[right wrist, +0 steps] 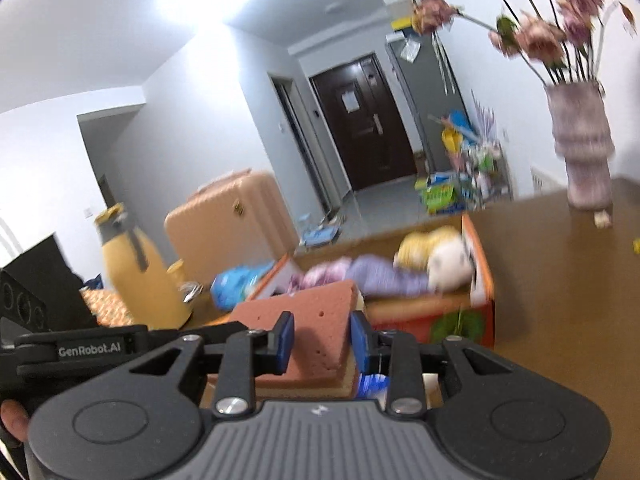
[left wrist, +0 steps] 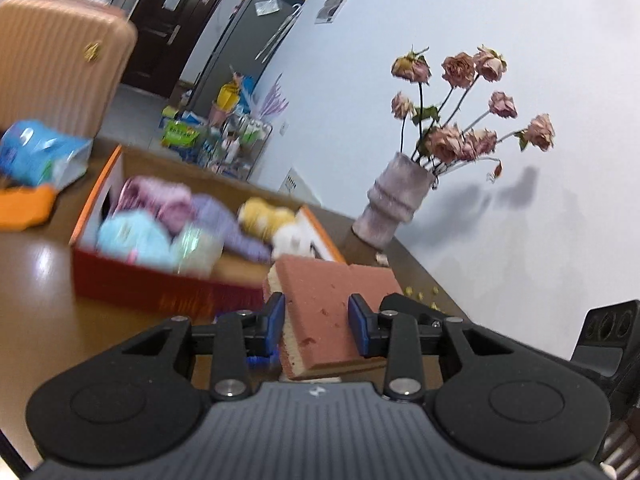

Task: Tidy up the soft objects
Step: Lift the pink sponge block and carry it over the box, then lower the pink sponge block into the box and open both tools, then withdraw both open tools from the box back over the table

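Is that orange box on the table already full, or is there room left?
Partly full. The orange box holds soft toys along its far side; bare cardboard floor shows near its front wall in the left wrist view.

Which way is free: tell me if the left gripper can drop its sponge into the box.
Probably yes. The left gripper is shut on the sponge, and the orange box lies just ahead with its top open. Soft toys crowd the far part, but a bare strip shows near the front wall.

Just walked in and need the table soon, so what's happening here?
A person is tidying soft things with handheld tongs. The left tongs and the right tongs both grip one pink sponge, held above the table near the orange box already filled with plush items.
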Motion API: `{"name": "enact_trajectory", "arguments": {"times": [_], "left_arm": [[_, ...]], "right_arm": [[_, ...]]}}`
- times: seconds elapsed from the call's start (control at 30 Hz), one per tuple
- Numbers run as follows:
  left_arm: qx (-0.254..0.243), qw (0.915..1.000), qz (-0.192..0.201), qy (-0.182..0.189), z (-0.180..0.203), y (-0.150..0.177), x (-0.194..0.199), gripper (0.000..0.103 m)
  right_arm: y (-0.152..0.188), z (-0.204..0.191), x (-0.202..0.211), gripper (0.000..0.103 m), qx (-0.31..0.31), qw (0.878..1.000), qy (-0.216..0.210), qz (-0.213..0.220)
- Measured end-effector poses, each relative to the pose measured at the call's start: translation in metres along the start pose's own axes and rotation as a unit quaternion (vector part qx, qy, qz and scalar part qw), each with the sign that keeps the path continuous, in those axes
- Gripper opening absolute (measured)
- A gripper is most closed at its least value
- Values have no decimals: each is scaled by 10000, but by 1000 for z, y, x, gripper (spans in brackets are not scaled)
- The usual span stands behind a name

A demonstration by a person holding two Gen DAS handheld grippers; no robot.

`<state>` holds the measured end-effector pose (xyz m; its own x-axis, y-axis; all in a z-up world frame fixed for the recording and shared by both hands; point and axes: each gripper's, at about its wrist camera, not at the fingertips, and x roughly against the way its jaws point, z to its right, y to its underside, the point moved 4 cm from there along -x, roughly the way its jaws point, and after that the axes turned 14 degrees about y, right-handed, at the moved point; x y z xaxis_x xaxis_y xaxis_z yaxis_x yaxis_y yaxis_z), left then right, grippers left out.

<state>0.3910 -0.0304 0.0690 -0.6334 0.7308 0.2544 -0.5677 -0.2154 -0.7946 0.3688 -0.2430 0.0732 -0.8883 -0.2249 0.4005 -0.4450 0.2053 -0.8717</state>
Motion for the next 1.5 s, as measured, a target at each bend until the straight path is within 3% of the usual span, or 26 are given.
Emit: {"name": "enact_trajectory", "arguments": {"times": [0.13,0.27,0.47,0.57,0.7,0.77,0.8,0.83,1.0,1.17,1.37,1.5], "left_arm": [[140,9999,-79,-34,-20,-40,-46,35],[351,9985,-390,-134,-48,-54,-95,35],[553,9935,-945,-323,-81,-38,-152,36],[613,9894,-1256,-386,-87,-23,-171,37],[504,9866,-1462,-513,-90,-12,-181,37],[531,9860,-1466,-590,-92,-9,-181,39],[569,9859,-1456,-605,-92,-8,-180,40],[567,9861,-1438,-606,-91,-7,-178,41],[156,9903,-1173,-724,-75,-8,-144,47],[-153,9924,-685,-1015,-51,-14,-84,49],[-751,9840,-276,-1594,-19,-6,-12,63],[-876,9806,-189,-1744,-11,18,27,72]], "right_arm": [[-36,11,-45,31,-74,9999,130,32],[-48,30,-97,31,-205,9989,355,-236],[-36,55,-147,31,-139,9943,891,-562],[-25,65,-163,37,-167,9903,1152,-757],[-15,71,-166,33,-222,9884,1393,-561],[-17,68,-164,40,-20,9881,1460,-491],[-18,67,-160,50,41,9882,1489,-353],[-18,67,-158,51,30,9885,1481,-304],[-18,62,-146,51,204,9889,1460,-166],[-30,54,-119,51,128,9935,1124,108],[-27,30,-70,55,509,9947,814,366],[-16,17,-34,62,732,9937,699,475]]}}
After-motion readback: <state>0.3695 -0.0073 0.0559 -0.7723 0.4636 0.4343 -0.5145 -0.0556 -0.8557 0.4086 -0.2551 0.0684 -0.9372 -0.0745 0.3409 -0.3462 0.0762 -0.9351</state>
